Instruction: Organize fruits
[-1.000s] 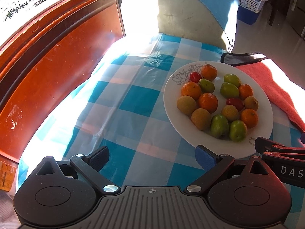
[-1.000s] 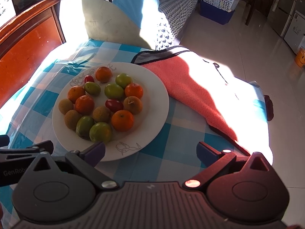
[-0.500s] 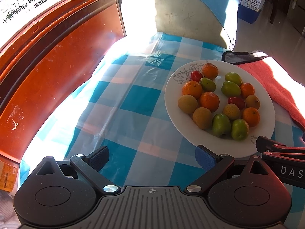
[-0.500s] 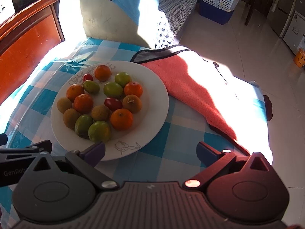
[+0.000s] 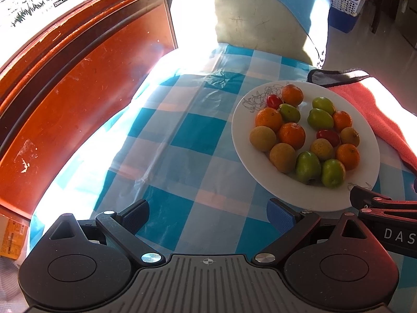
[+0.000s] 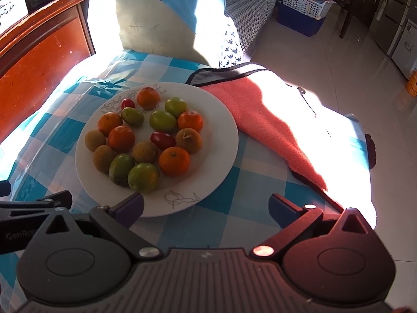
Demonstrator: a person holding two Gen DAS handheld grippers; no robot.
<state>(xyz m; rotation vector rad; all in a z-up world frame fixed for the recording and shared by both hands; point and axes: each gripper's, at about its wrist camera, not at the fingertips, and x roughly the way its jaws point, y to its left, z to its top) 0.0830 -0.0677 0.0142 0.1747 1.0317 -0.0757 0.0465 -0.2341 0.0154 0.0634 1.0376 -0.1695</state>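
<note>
The tabletop (image 5: 198, 140) is big and wears a blue and white checked cloth. A pink towel (image 6: 271, 120) lies on it at the right of the right wrist view, touching the plate's far edge. The white plate (image 6: 221, 156) sits in the middle of that view and holds all the fruits, close together in one layer. There are oranges (image 6: 174, 161), green fruits (image 6: 143, 177), brown fruits (image 6: 189, 140) and small red ones (image 6: 163, 140).

The fruits look small, round and light. They can roll, and the red ones may squash, so I think it is best to pinch one gently across its middle.

The left tool (image 5: 208, 215) is spread wide and holds nothing. The plate is to its upper right. The right tool (image 6: 206, 206) is also spread wide and empty. The plate is just ahead, at its left finger.
</note>
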